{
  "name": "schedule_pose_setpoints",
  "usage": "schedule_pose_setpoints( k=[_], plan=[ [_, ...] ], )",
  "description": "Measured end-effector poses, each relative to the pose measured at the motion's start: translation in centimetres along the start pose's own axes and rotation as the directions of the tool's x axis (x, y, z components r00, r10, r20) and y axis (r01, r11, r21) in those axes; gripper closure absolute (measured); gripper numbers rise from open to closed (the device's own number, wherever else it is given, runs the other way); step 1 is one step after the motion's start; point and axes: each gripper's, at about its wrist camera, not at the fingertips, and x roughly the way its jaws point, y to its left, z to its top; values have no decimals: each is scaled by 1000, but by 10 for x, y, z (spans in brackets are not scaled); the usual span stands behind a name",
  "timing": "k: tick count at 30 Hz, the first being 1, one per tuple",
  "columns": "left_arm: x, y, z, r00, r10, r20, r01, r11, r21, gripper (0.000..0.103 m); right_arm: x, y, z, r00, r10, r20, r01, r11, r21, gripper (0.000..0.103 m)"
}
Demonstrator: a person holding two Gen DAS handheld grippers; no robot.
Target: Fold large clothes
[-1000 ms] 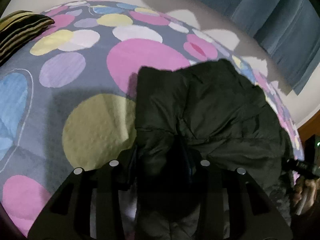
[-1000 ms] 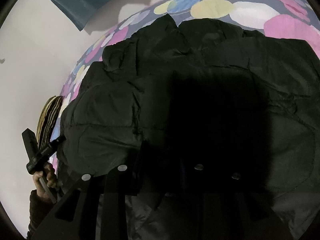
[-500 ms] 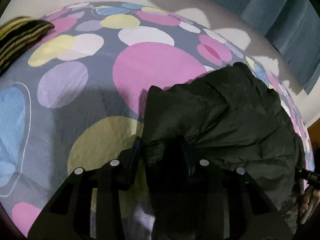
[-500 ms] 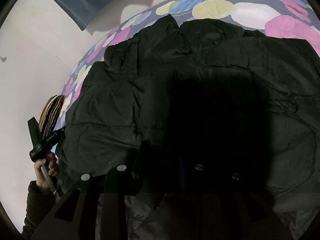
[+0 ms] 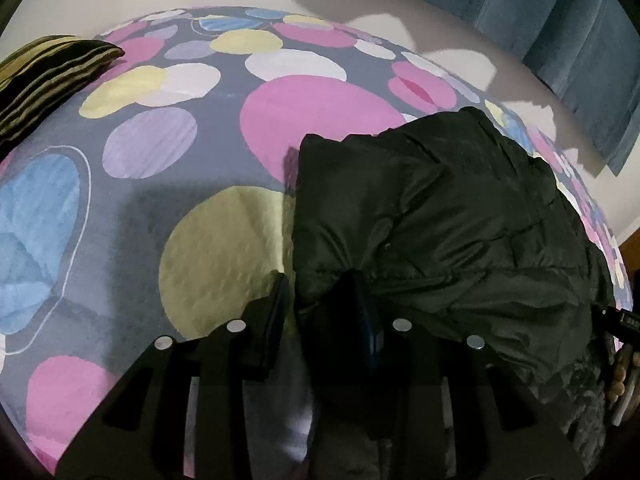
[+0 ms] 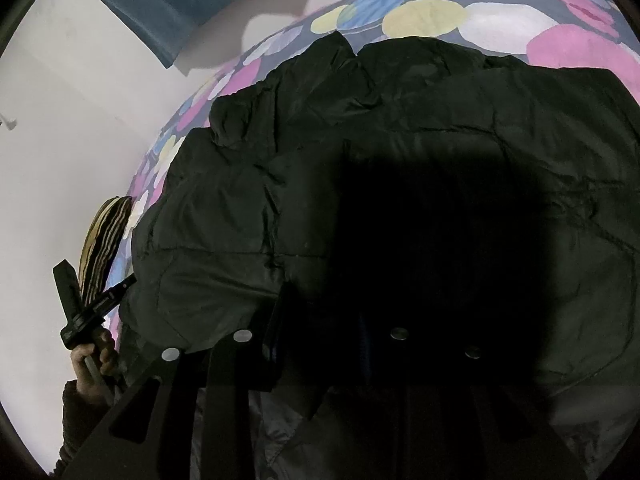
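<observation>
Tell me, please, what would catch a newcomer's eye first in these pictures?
A bulky black puffer jacket fills the right of the left wrist view, lying on a bedspread with big pink, yellow and blue circles. A striped cushion sits at the far left edge.

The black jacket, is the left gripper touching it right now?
Touching. The left wrist view shows the black jacket bunched between the left gripper fingers, fabric pressed against both.
</observation>
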Motion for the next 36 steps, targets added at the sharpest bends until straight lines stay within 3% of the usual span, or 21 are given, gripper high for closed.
schedule_pose_setpoints(
  k=[13, 18, 20, 24, 36],
  plan=[
    [-9, -8, 0, 998, 52, 19, -53, 998, 28, 68, -4, 0, -3, 1000, 22, 22, -23, 1000, 21, 72],
    [-25, -12, -7, 995, 88, 35, -90, 995, 45, 63, -19, 1, -13, 998, 51, 38, -53, 997, 48, 54],
    [-34, -13, -12, 994, 100, 43, -102, 994, 49, 55, -27, 3, -19, 998, 48, 48, -50, 998, 44, 49],
    [-61, -20, -33, 993, 97, 70, -103, 991, 82, 50, -52, 4, -37, 997, 37, 69, -39, 999, 27, 41],
    [-118, -32, -90, 992, 86, 93, -97, 988, 123, 39, -140, -40, -115, 987, -41, 158, 31, 998, 63, 38]
  ],
)
